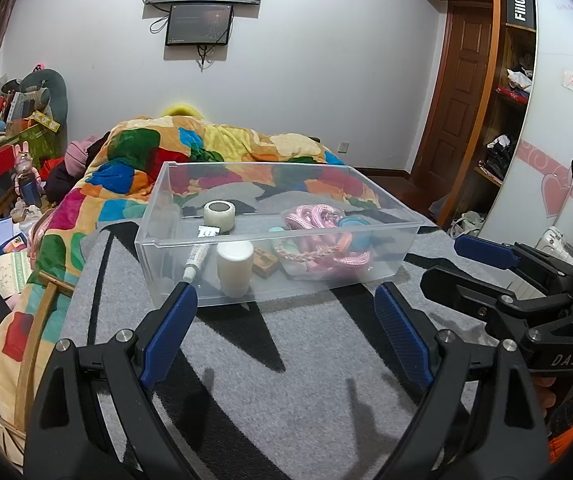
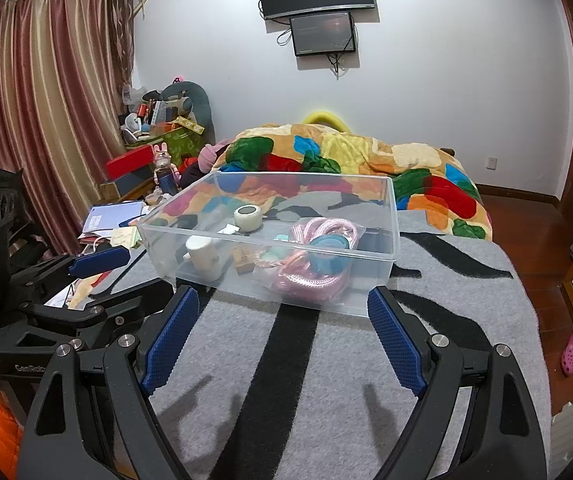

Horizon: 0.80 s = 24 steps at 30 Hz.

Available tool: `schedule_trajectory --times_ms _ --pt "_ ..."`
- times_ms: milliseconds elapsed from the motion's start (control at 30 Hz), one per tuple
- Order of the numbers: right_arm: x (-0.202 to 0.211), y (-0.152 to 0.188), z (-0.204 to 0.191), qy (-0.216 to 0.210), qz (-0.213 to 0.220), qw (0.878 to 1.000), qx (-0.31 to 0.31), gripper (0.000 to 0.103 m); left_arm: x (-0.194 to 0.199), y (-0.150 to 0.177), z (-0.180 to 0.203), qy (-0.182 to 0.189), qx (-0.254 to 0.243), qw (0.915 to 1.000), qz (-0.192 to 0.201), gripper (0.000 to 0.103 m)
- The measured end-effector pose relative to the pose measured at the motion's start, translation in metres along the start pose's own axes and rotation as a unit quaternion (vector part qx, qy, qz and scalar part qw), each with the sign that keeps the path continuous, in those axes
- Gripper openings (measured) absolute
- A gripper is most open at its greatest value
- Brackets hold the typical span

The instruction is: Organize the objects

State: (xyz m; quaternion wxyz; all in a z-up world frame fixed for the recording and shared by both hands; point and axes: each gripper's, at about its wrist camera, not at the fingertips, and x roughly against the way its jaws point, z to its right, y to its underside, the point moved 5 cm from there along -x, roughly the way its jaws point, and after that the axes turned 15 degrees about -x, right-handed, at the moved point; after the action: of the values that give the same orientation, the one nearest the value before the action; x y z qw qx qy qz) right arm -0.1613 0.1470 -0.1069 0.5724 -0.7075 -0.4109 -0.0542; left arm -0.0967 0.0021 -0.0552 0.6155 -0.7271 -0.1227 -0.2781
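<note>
A clear plastic bin (image 1: 402, 256) (image 2: 390, 272) stands on a grey and black striped blanket (image 1: 286, 400) (image 2: 286, 380) on the bed. Inside lie a white bottle (image 1: 235, 268) (image 2: 204, 258), a tape roll (image 1: 219, 213) (image 2: 247, 217), a marker pen (image 1: 196, 261), a small wooden block (image 1: 265, 265) (image 2: 244, 266), a pink rope (image 1: 322, 236) (image 2: 314, 256) and a blue lid (image 1: 353, 227) (image 2: 328, 246). My left gripper (image 1: 286, 304) is open and empty, just short of the bin's near wall. My right gripper (image 2: 284, 308) is open and empty, also in front of the bin.
A colourful quilt (image 1: 222, 148) (image 2: 366, 152) lies heaped behind the bin. Clutter and boxes (image 1: 14, 136) (image 2: 158, 132) stand at the left of the bed. A wooden door (image 1: 458, 88) and shelves are at the right. Curtains (image 2: 38, 100) hang at the left.
</note>
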Motion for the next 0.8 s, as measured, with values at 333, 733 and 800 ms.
schedule_trajectory --times_ms 333,733,800 --pt "0.0005 -0.0006 0.0012 -0.001 0.0 1.0 -0.001 0.085 -0.0001 -0.0002 0.0005 0.004 0.003 1.0 -0.001 0.091" --pt "0.0009 -0.0004 0.0011 0.0 0.0 1.0 -0.001 0.085 0.0021 -0.0001 -0.001 0.006 0.008 0.9999 -0.004 0.091" --pt "0.0014 -0.0001 0.0005 -0.001 0.0 1.0 -0.001 0.085 0.0032 -0.0004 -0.0002 0.003 0.007 1.0 -0.002 0.091"
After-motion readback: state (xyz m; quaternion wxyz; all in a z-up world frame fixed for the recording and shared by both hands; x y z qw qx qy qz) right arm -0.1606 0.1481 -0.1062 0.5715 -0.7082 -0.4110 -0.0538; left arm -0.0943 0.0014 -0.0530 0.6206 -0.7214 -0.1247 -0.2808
